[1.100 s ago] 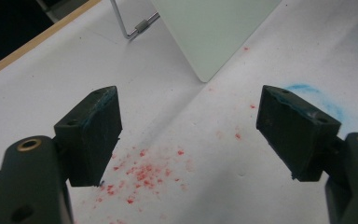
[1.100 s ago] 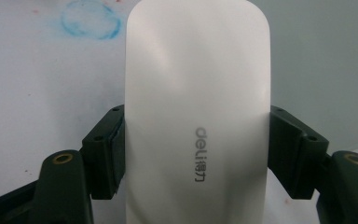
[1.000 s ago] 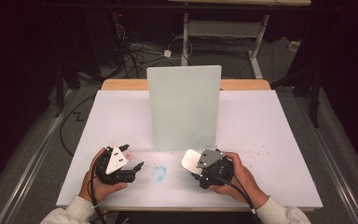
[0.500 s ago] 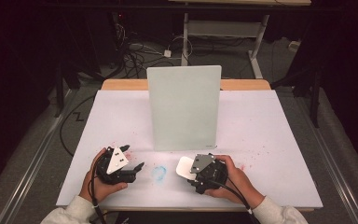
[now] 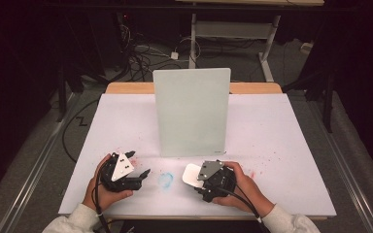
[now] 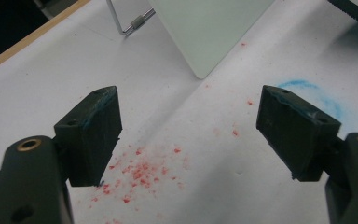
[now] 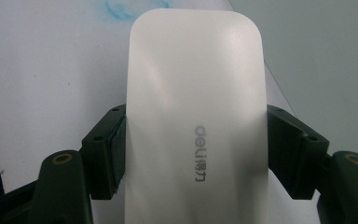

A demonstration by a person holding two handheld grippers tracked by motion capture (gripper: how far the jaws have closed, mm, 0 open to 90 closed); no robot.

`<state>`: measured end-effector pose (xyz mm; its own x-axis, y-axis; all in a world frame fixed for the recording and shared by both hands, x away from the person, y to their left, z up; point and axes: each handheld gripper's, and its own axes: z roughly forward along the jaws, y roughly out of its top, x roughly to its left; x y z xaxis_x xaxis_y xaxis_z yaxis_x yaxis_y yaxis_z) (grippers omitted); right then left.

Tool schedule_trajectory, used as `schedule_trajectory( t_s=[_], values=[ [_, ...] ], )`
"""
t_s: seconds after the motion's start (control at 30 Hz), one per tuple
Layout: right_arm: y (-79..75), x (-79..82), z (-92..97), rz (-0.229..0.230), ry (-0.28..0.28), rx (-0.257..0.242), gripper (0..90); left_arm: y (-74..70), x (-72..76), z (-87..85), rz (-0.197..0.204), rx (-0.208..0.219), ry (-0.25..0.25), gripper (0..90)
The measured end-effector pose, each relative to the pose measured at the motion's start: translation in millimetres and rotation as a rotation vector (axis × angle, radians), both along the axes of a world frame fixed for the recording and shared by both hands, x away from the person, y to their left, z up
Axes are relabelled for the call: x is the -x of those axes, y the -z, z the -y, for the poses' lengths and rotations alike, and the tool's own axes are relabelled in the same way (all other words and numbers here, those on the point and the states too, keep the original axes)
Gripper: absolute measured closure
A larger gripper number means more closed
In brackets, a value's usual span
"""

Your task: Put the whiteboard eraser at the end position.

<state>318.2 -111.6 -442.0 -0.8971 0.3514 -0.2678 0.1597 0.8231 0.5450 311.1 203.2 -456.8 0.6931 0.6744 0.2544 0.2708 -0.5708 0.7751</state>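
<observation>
My right gripper (image 5: 197, 177) is shut on a white, rounded block (image 5: 191, 173) with a grey printed logo. It holds the block low over the white table (image 5: 281, 145), just in front of an upright pale green panel (image 5: 192, 111). In the right gripper view the pads (image 7: 107, 154) press both long sides of the block (image 7: 196, 70), and the panel (image 7: 317, 56) rises at the right. A blue smear (image 5: 165, 179) lies on the table left of the block. My left gripper (image 5: 140, 164) rests open near the front left, and its jaws (image 6: 189, 135) stand wide over red specks (image 6: 142, 170).
A bent wire foot (image 6: 130, 23) props the panel from behind. More red specks (image 5: 267, 160) dot the table right of the panel. Past the wooden far edge (image 5: 126, 88) are cables (image 5: 141, 53) and desk legs (image 5: 267, 43) on a dark floor.
My right gripper has shifted a little left and toward the near edge with the white block in it. The left gripper has stayed where it was.
</observation>
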Motion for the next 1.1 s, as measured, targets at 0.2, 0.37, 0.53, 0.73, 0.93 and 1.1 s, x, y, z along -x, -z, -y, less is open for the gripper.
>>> schedule_trajectory(
  t_s=[0.2,0.37,0.53,0.73,0.93,1.1],
  values=[
    [-1.1,2.3,-1.8,0.001,-0.012,-0.028,30.8,0.3,-0.2,0.4,-0.001,-0.002,0.001,21.5],
    [-10.0,3.5,0.7,0.027,-0.002,-0.086,30.3,0.1,0.0,0.3,0.0,-0.001,0.001,21.4],
    [-16.3,2.5,5.9,0.057,0.02,-0.116,30.3,-0.1,0.3,0.5,0.001,-0.004,0.003,21.4],
    [-26.7,0.8,14.9,0.123,0.049,-0.164,30.0,-0.2,0.3,0.2,0.002,-0.002,0.003,21.5],
    [-37.1,-1.0,25.2,0.197,0.091,-0.186,28.9,-0.2,0.5,0.8,0.001,-0.005,0.005,21.4],
    [-40.4,-4.0,32.7,0.235,0.113,-0.183,26.3,-0.2,0.4,0.8,0.001,-0.004,0.005,21.5]
  ],
)
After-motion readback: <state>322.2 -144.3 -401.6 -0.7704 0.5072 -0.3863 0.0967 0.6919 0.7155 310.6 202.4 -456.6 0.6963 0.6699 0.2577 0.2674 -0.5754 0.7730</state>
